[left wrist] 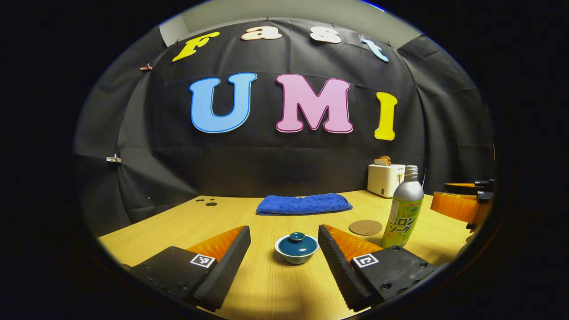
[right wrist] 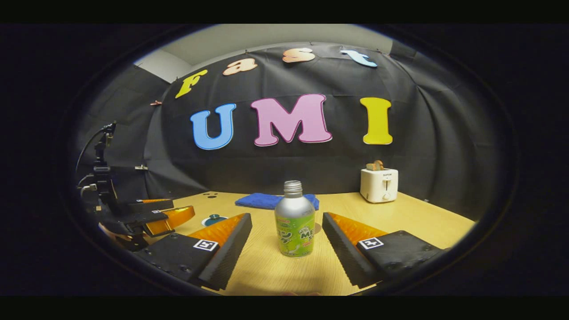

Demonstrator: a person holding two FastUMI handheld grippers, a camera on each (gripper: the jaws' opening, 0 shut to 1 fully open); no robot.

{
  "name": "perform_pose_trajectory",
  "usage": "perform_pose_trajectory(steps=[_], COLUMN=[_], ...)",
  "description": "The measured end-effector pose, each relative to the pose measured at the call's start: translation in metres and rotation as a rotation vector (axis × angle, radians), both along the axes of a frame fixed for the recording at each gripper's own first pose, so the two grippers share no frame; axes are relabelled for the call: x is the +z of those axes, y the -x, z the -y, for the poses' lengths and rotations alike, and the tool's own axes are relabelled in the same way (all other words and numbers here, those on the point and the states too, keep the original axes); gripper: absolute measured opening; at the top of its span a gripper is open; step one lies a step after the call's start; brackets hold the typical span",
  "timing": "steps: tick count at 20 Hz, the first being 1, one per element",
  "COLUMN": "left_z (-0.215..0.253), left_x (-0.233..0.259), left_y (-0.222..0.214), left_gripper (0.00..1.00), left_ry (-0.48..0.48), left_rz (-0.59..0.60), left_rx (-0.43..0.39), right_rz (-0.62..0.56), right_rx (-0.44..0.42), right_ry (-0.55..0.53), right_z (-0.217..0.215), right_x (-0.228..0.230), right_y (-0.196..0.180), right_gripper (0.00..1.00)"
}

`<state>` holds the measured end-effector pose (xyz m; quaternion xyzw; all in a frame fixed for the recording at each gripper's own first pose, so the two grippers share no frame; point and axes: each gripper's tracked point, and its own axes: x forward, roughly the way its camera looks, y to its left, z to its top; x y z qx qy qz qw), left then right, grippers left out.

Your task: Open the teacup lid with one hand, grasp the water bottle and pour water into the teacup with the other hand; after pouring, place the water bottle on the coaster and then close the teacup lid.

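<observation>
Wooden bench (left wrist: 275, 284), light-toned, carrying all items. Teacup (left wrist: 296, 249): small pale bowl with a dark blue lid (left wrist: 297, 243) seated on it, standing upright on the bench ahead of the left tongs (left wrist: 284, 255), in line with the gap between the two fingers and touching neither; these tongs are spread wide and hold nothing. Water bottle (right wrist: 294, 220): silver metal body with a green label, uncapped threaded neck, upright on the bench ahead of the right tongs (right wrist: 286, 246), centred between the fingers with clear space on both sides; these tongs are likewise spread apart and empty. In the left gripper view the bottle stands to the right of the teacup, with the round brown coaster (left wrist: 365, 227) lying flat just behind and to its left, bare on top. Blue towel (left wrist: 303, 204): folded, lying toward the back of the bench. White toaster (right wrist: 379, 185): at the far right corner, bread showing in its slots. In the right gripper view the left tongs appear at the left edge, with the teacup partly visible beside them.
</observation>
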<state>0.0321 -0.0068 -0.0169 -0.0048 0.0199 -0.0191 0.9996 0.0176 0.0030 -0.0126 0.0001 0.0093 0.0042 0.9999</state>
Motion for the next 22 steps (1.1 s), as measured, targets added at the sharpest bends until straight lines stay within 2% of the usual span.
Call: perform_pose_trajectory(steps=[7, 12, 16, 19, 22], left_z=[0.012, 0.024, 0.028, 0.03, 0.033], left_x=[-0.016, -0.029, -0.046, -0.056, -0.057], left_y=[-0.04, -0.071, -0.089, -0.098, -0.102], left_gripper=[0.94, 0.83, 0.71, 0.65, 0.54], left_ry=[-0.027, -0.072, -0.113, -0.129, -0.126], left_rz=[-0.064, -0.111, -0.169, -0.206, -0.213], left_rx=[-0.062, -0.092, -0.1, -0.097, -0.101], right_rz=[-0.036, -0.057, -0.049, -0.043, -0.061], right_rx=[-0.018, 0.001, 0.017, 0.034, 0.051], right_ry=[-0.009, 0.022, -0.011, -0.048, -0.033], right_z=[0.014, 0.015, 0.014, 0.011, 0.01], right_x=[-0.016, -0.024, -0.025, -0.025, -0.03], right_y=[-0.014, -0.024, -0.031, -0.033, -0.037], right_gripper=[0.99, 0.99, 0.98, 0.99, 0.98])
